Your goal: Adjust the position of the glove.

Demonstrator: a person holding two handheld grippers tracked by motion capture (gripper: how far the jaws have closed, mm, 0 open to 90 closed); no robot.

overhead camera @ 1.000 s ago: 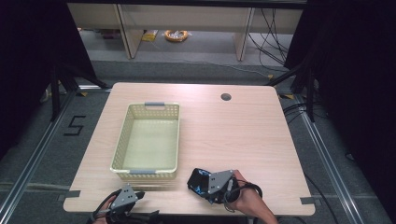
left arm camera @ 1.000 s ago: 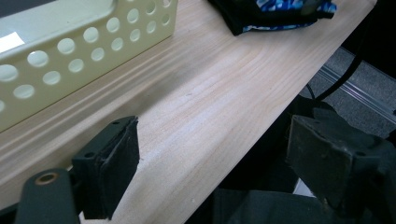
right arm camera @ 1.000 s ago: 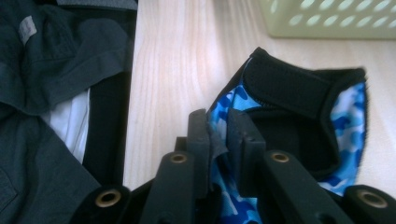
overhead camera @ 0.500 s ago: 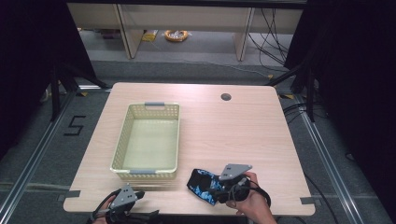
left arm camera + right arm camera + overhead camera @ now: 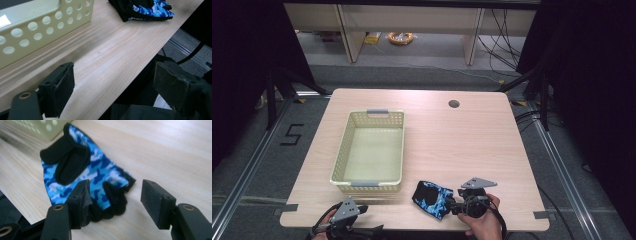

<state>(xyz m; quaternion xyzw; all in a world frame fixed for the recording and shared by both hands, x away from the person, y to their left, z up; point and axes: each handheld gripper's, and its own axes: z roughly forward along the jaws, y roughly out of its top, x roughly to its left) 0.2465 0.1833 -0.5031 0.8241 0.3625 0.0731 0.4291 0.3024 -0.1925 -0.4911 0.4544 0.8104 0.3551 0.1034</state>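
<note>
- Pale wood surface (image 5: 472,145) is seen from above, with dark floor and cables beyond its far edge; a round cable hole (image 5: 454,104) is set near the far side.
- A cream perforated basket (image 5: 371,150) is stood left of centre, empty as far as can be seen.
- A fingerless glove (image 5: 432,198), blue camouflage with black trim, is laid flat on the surface near the front edge, just right of the basket's near corner and apart from it.
- Right tongs (image 5: 451,206) are held low at the glove's right end by a hand (image 5: 482,220). In the right gripper view the glove (image 5: 82,180) is seen lying ahead of the jaws, its black finger ends just between them; the jaws have just been opening, and the pads are parted and not pressed on the cloth. Released state is noted.
- Left tongs (image 5: 360,211) are rested at the front edge, left of the glove; in the left gripper view the jaws are spread wide with nothing between them.
- Step judged in hand: the glove appears set down or about to be regripped; it cannot be told which.
- Next move, if the basket is the goal: the jaws would need to be closed on the glove's finger end, the glove lifted clear of the rim, then carried left and away over the basket.
</note>
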